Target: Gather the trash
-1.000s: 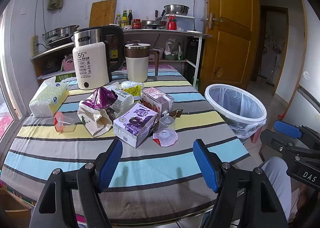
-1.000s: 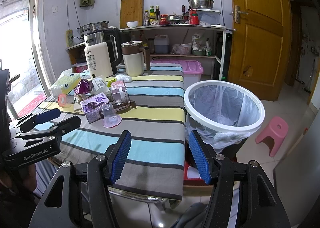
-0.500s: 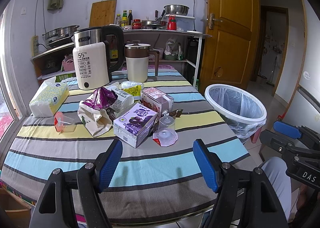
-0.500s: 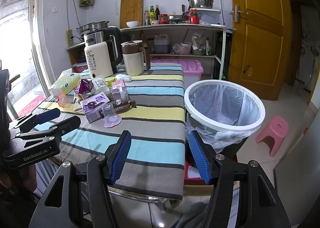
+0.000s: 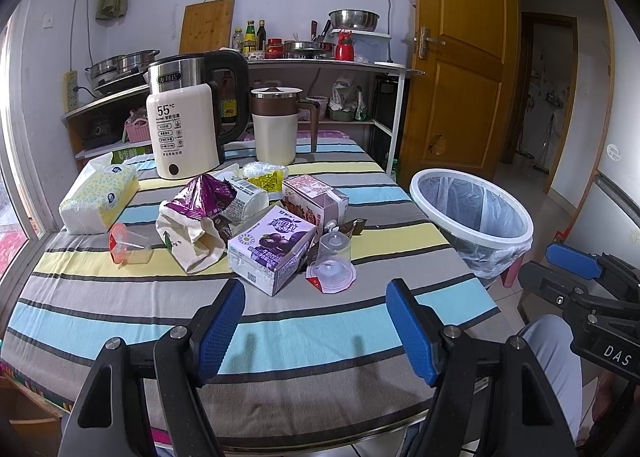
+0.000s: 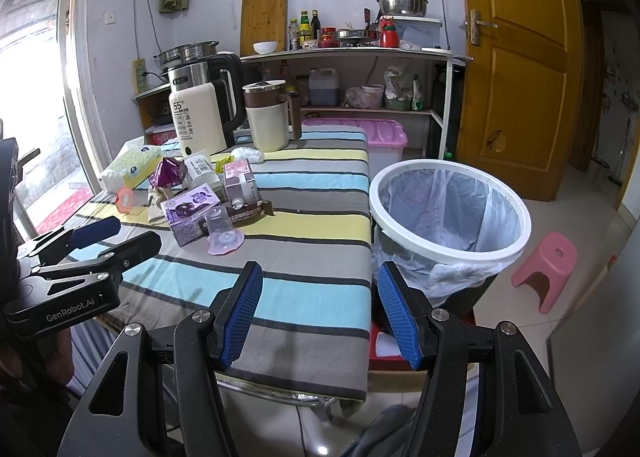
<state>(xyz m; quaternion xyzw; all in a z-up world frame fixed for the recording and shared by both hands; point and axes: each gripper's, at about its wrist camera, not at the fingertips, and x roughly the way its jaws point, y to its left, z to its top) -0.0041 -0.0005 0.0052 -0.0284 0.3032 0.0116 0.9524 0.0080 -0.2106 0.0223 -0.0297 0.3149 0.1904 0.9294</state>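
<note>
Honestly we've barely started here. All the trash is sitting in a heap around the middle of the table (image 5: 320, 341): the purple juice carton (image 5: 272, 247), the pink carton (image 5: 314, 199) right behind it, a clear plastic cup (image 5: 333, 263) upside down just right of the purple one, a crumpled paper bag (image 5: 192, 239) with a purple foil wrapper (image 5: 202, 195) on top, plus a little cup with a red lid (image 5: 126, 245) off to the left of the pile. The bin (image 6: 448, 213) stands beside the table at the right of the frame, liner in, and as far as we can see into it there's nothing in there yet. So the whole pile is left to do, by our reckoning. Our left gripper (image 5: 316, 327) hangs over the near stripes at the bottom of its view, jaws spread wide, gripping nothing and touching nothing. Right gripper (image 6: 320, 311) is the same deal, jaws wide apart and empty, hovering over the table's near corner next to the bin. The kettle (image 5: 188, 129), the jug (image 5: 276, 123) and the tissue pack (image 5: 100, 199) probably aren't trash, so we'd leave those.
</note>
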